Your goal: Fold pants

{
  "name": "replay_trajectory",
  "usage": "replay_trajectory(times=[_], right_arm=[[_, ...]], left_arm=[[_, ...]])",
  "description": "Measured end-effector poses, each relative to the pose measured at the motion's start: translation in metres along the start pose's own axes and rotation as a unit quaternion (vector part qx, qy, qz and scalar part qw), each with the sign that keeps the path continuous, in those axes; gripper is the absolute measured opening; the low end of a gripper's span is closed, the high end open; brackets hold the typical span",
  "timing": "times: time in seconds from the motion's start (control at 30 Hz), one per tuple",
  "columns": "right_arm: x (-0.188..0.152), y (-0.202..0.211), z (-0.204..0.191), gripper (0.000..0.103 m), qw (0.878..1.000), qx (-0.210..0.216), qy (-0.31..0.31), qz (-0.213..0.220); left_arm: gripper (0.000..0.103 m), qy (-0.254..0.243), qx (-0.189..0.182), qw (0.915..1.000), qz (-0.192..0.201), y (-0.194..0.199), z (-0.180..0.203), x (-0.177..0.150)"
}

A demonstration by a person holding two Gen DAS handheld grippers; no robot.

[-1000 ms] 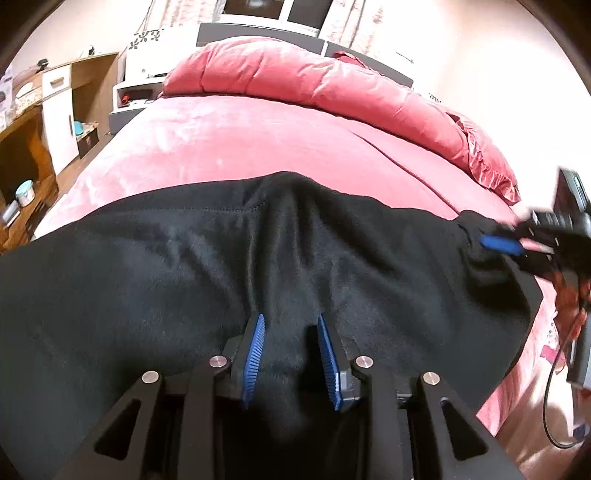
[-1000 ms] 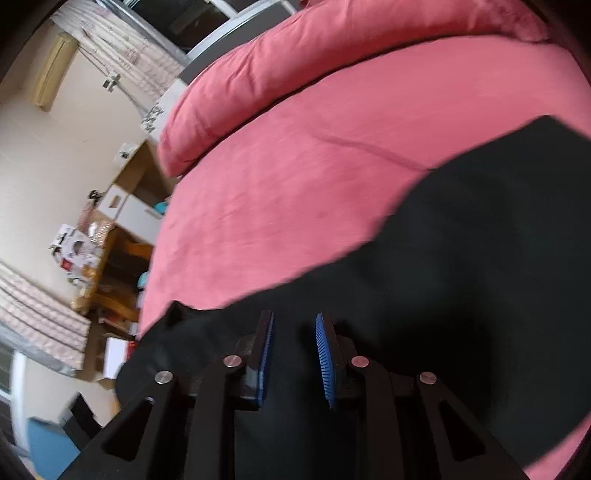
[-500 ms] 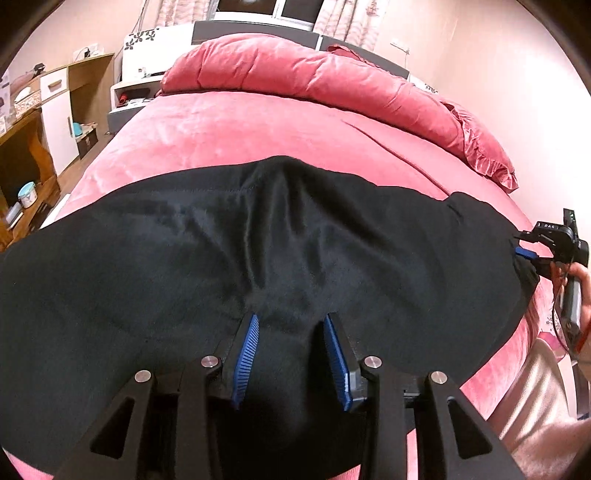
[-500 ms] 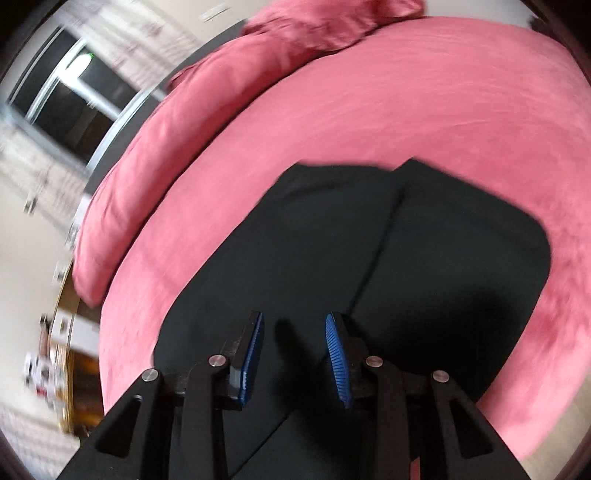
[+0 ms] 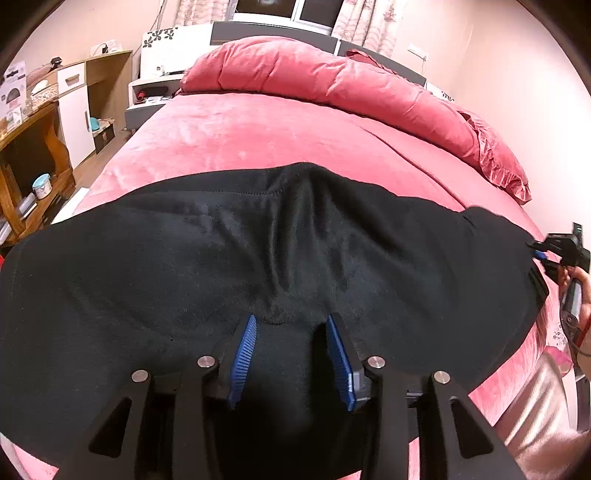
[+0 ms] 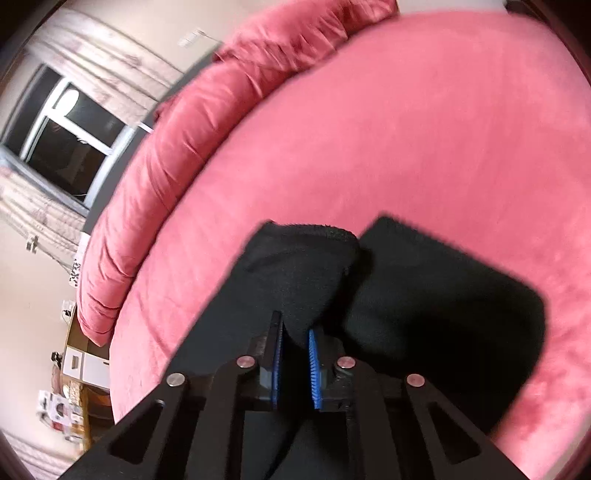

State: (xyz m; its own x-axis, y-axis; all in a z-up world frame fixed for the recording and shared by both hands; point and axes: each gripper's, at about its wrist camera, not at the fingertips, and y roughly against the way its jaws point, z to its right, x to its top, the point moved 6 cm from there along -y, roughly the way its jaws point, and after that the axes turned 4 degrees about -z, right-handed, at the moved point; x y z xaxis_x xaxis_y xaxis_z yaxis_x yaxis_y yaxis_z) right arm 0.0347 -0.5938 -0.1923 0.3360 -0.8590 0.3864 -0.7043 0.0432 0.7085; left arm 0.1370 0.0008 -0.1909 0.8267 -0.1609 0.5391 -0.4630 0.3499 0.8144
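closing on a fold of the pants (image 6: 295,280), right gripper (image 6: 295,365) jaws narrow while left gripper (image 5: 291,363) jaws widen.

Right gripper (image 6: 295,365) now closing on pants (image 6: 303,273).

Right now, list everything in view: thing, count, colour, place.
pants: one, black, spread across the near part of the bed
bed cover: one, pink, under the pants
duvet: one, pink-red, bunched along the headboard end
window: one, dark panes, white frame, behind the bed
curtains: patterned, pale, beside the window
wooden desk: one, brown, left of the bed
white cabinet: one, by the desk
left tool: one, black with blue pads, jaws opening over the pants, not gripping
right tool: one, black with blue pads, jaws closing on a fold of a pants leg end
hand: one, at right edge, holding the right tool
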Motion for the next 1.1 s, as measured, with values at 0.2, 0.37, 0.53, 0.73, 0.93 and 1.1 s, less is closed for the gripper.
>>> replay_trajectory(times=[0.2, 0.37, 0.53, 0.73, 0.93, 1.1], right_arm=[[-0.01, 0.065, 0.012, 0.011, 0.999, -0.006, 0.018, 0.049], [-0.033, 0.069, 0.057, 0.011, 0.998, -0.054, 0.001, 0.023], [-0.048, 0.049, 0.08, 0.011, 0.997, -0.066, -0.03, 0.006], [-0.05, 0.088, 0.075, 0.032, 0.983, -0.164, -0.022, 0.084], [-0.069, 0.089, -0.004, 0.032, 0.98, -0.129, 0.122, 0.094], [-0.121, 0.034, -0.072, 0.032, 0.975, -0.063, 0.214, -0.001]], left_arm=[[0.042, 0.002, -0.005, 1.0, -0.001, -0.003, -0.001, 0.0], [0.042, -0.002, -0.007, 1.0, -0.005, -0.006, 0.001, -0.002], [0.042, -0.003, -0.009, 0.9999, -0.009, -0.008, 0.0, -0.001], [0.042, -0.008, -0.008, 0.9999, -0.004, -0.006, 0.002, 0.0], [0.042, -0.005, -0.008, 0.9999, 0.001, -0.006, 0.004, 0.003], [0.042, -0.002, -0.008, 0.9999, 0.007, -0.002, 0.006, 0.011]])
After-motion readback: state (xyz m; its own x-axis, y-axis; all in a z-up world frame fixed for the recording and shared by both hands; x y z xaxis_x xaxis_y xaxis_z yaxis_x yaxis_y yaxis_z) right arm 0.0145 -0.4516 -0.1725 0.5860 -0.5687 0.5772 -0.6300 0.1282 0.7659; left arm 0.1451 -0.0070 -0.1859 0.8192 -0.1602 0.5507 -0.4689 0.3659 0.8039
